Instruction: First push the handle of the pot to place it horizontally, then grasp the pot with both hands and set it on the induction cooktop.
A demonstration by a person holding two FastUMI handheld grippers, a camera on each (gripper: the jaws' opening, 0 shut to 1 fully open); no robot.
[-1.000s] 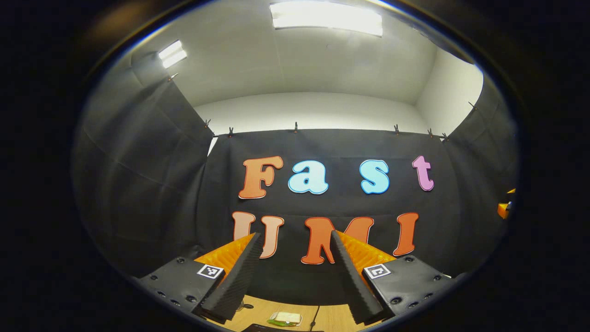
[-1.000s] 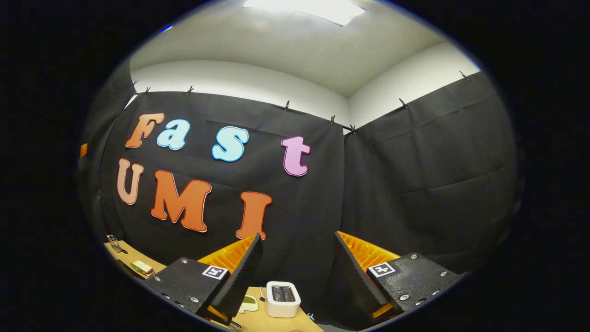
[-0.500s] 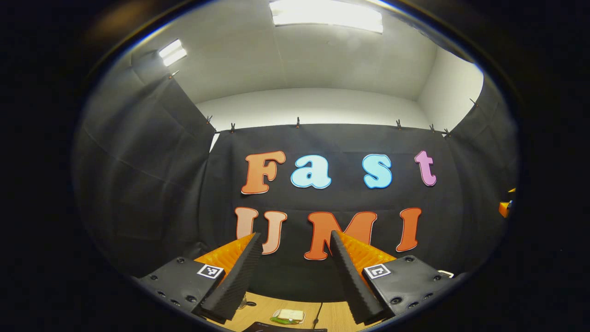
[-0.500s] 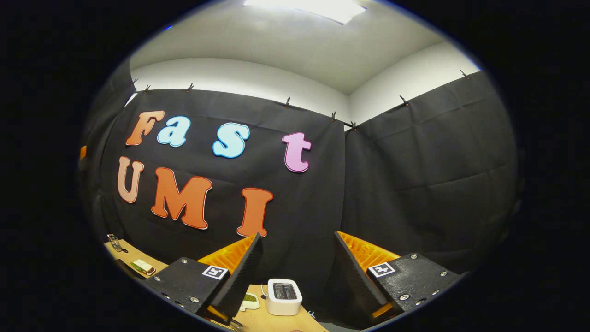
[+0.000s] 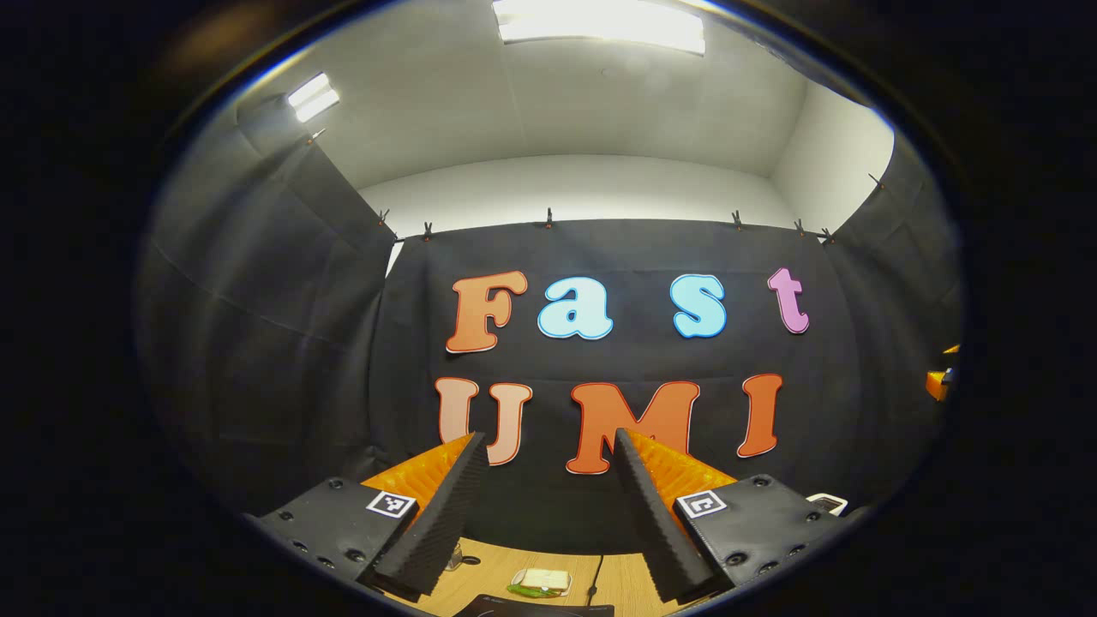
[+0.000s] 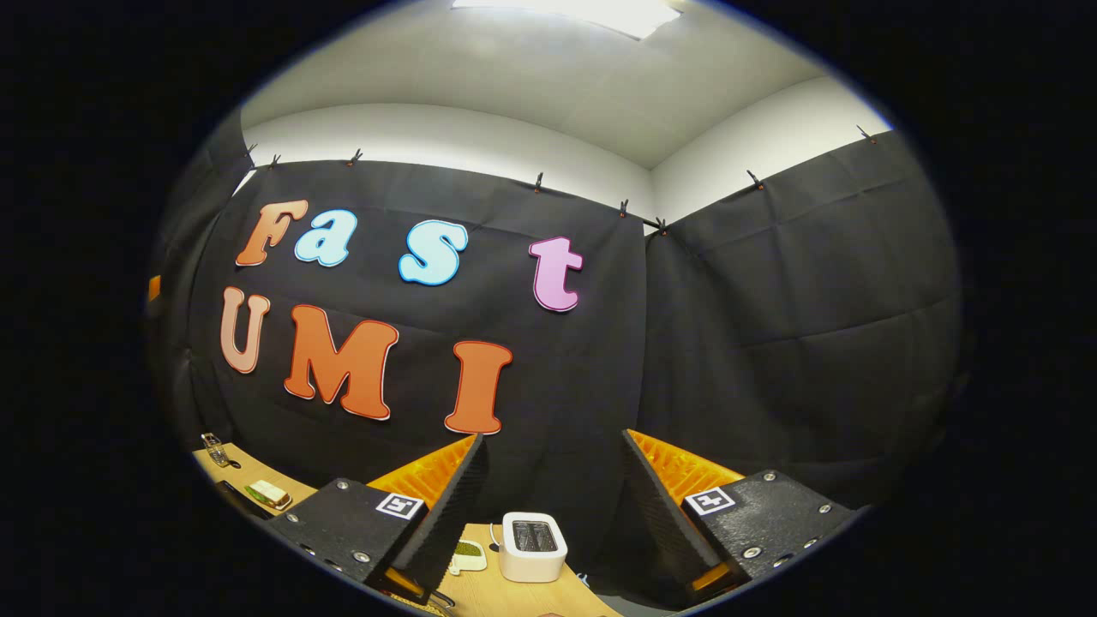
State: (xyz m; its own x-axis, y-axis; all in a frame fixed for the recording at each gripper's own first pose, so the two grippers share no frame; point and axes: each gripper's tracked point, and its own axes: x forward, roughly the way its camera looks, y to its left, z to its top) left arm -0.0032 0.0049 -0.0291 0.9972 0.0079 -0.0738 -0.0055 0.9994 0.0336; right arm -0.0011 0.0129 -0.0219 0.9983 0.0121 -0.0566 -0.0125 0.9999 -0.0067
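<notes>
Left gripper (image 5: 549, 446): fingers (image 5: 446, 506) spread wide, nothing between them, tips up against the black cloth wall. Ribbed black pads face inward, orange backing behind, square markers on the black mounts.

Right gripper (image 6: 553, 446): fingers (image 6: 452, 506) also wide apart and empty, aimed at the corner of the cloth wall.

Landmark: the toaster (image 6: 533, 546), white, two slots up, standing on the wooden table (image 6: 493, 596) near the wall. In the right gripper view it sits in the gap between the right fingers, closer to the left-hand one.

Just beside the toaster, on its left in that view, a small white dish with something green (image 6: 467, 555), touching the table. Well to the left of the toaster, near the table's far edge, a plate with a pale block and green (image 6: 267, 493); beyond it a small metal item (image 6: 212, 449), too small to identify.

Left gripper view: the same kind of plate (image 5: 540, 583) lies on the table (image 5: 617, 578) below the fingers. A thin dark cable (image 5: 593, 578) runs down beside it. A dark curved edge (image 5: 536, 608) at the very bottom; cannot tell what it is.

Pot: cannot tell where it is.
</notes>
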